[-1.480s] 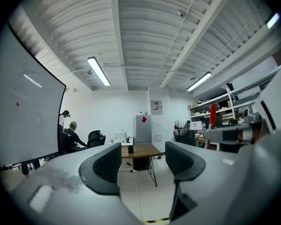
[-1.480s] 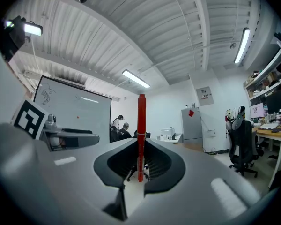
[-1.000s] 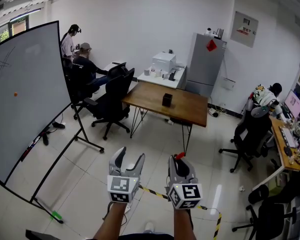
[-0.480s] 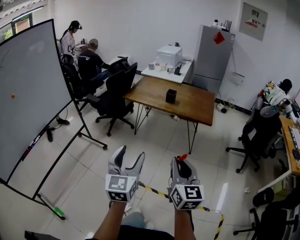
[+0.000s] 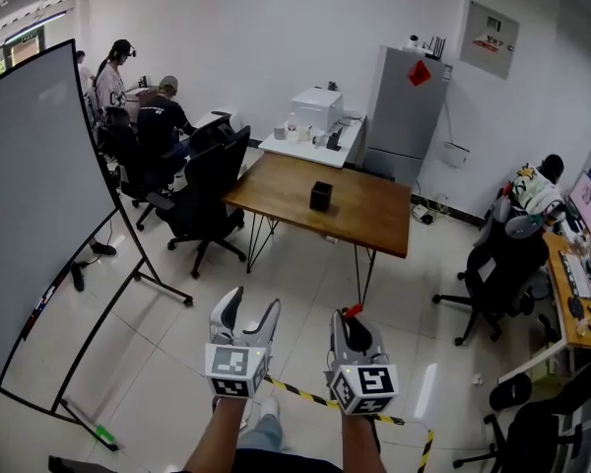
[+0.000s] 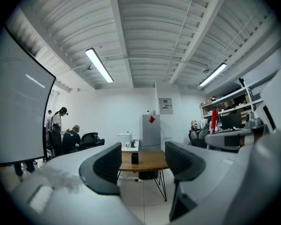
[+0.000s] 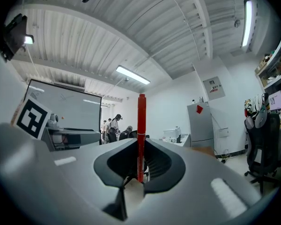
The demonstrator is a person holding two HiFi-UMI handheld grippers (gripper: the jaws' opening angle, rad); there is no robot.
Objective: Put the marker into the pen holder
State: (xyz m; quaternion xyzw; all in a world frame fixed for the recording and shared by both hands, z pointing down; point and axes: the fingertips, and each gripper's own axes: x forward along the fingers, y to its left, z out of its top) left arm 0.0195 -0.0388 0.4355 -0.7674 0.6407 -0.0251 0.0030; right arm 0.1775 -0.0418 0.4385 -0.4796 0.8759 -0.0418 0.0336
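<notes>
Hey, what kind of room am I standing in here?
Most likely a shared office or lab workroom: a big whiteboard on a rolling stand, a wooden table, black office chairs, and people working at a desk by the back wall.

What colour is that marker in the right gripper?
Red; the marker shows best in the right gripper view.
</notes>
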